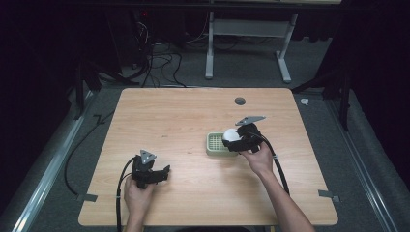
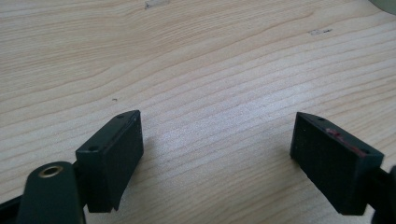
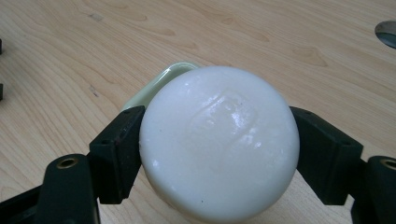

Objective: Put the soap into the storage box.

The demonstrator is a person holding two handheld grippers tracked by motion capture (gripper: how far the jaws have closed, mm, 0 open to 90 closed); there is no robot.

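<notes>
A round white bar of soap is pinched between the two black jaws of the right gripper, one jaw pressed against each side of it. In the right gripper view its broad face, with a faint stamped mark in the middle, is turned toward the camera, so the flat disc stands on edge between the jaws; being nearly round, no clear long axis can be made out. Behind and below the soap, the rim of a pale green dish is seen, partly hidden by it.

In the high view the soap is held just above the near right part of the green slatted dish, which lies on the wooden table right of centre. The dish is oblong, its long side running roughly left to right across the table. The right gripper is carried by the right hand, whose forearm comes up from the bottom edge at a slant toward the left; the jaws are aimed leftward and away from the person.

The left gripper is held low over the near left part of the table by the left hand, well apart from the dish. In the left gripper view its jaws are spread wide, with bare wood between them.

A dark round hole is set in the table toward the far edge.
</notes>
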